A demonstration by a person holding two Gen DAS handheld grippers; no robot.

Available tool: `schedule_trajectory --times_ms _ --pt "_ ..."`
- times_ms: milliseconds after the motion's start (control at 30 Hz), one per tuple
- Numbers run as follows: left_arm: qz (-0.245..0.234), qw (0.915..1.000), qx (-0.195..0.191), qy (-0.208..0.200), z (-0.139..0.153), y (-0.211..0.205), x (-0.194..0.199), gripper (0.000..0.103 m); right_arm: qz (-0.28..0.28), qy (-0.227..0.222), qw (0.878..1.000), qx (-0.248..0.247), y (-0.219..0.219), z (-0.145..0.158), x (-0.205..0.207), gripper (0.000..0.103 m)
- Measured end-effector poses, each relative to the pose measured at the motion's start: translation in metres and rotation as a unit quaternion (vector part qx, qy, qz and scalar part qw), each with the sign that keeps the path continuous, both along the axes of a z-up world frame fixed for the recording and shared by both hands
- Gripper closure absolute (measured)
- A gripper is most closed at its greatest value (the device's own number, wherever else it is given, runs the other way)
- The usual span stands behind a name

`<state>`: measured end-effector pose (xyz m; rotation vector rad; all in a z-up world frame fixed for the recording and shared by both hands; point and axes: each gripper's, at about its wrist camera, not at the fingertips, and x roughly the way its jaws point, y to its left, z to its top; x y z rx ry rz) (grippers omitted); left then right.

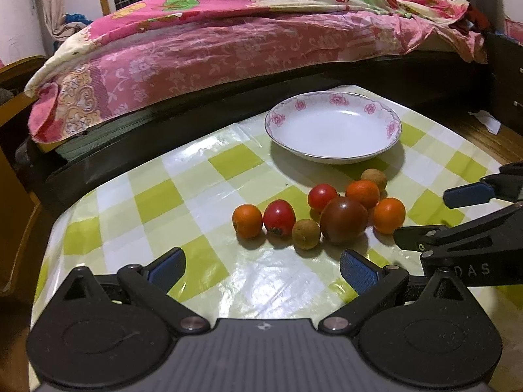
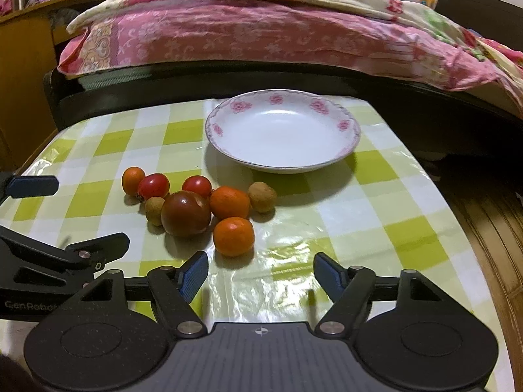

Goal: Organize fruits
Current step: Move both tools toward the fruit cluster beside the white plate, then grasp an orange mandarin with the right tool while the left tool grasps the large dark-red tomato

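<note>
Several small fruits lie in a cluster on the green-checked table: a big dark tomato (image 1: 344, 219) (image 2: 185, 213), two red tomatoes (image 1: 279, 217) (image 2: 153, 185), three small oranges (image 1: 247, 221) (image 2: 233, 236) and two brown longans (image 1: 306, 234) (image 2: 262, 196). An empty white plate with pink flowers (image 1: 333, 127) (image 2: 283, 130) stands behind them. My left gripper (image 1: 263, 269) is open and empty, just in front of the fruits. My right gripper (image 2: 261, 274) is open and empty, in front of the nearest orange. Each gripper shows at the edge of the other's view.
A bed with a pink quilt (image 1: 228, 49) (image 2: 261, 32) runs along the far table edge. The table's right edge (image 2: 470, 215) drops to a wooden floor. A wooden cabinet (image 2: 23, 65) stands at the far left.
</note>
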<state>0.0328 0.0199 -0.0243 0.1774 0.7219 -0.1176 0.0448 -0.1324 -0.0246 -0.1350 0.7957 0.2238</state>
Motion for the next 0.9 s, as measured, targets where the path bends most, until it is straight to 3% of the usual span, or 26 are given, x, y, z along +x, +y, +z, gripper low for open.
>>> schedule_trajectory --times_ms 167,233,367,400,500,533,633,900 --pt "-0.014 0.9998 -0.012 0.008 -0.009 0.006 0.014 0.000 0.017 0.012 1.000 0.005 0.002 -0.007 0.015 0.043" --pt "-0.017 0.9996 -0.018 0.013 -0.014 0.007 0.018 0.002 0.024 0.019 0.999 0.009 0.002 -0.011 0.020 0.051" --pt "-0.031 0.9987 -0.034 0.021 -0.017 0.009 0.022 0.009 0.036 0.021 0.999 0.007 0.006 -0.014 0.025 0.047" --pt "-0.036 0.9984 -0.037 0.022 -0.017 0.008 0.022 0.011 0.038 0.021 0.999 0.006 0.007 -0.014 0.026 0.050" --pt "-0.059 0.9972 -0.040 0.020 -0.015 0.003 0.020 0.016 0.038 0.020 0.999 0.013 0.005 -0.012 0.027 0.073" --pt "-0.066 0.9969 -0.039 0.019 -0.015 0.001 0.019 0.018 0.042 0.025 0.999 0.023 0.003 -0.011 0.028 0.075" --pt "-0.085 0.9953 -0.043 0.021 -0.013 -0.006 0.018 0.025 0.041 0.028 0.998 0.024 0.001 -0.011 0.027 0.075" --pt "-0.128 0.9915 -0.023 -0.009 -0.002 -0.026 0.013 0.026 0.031 0.030 0.998 0.044 -0.014 -0.004 0.023 0.076"
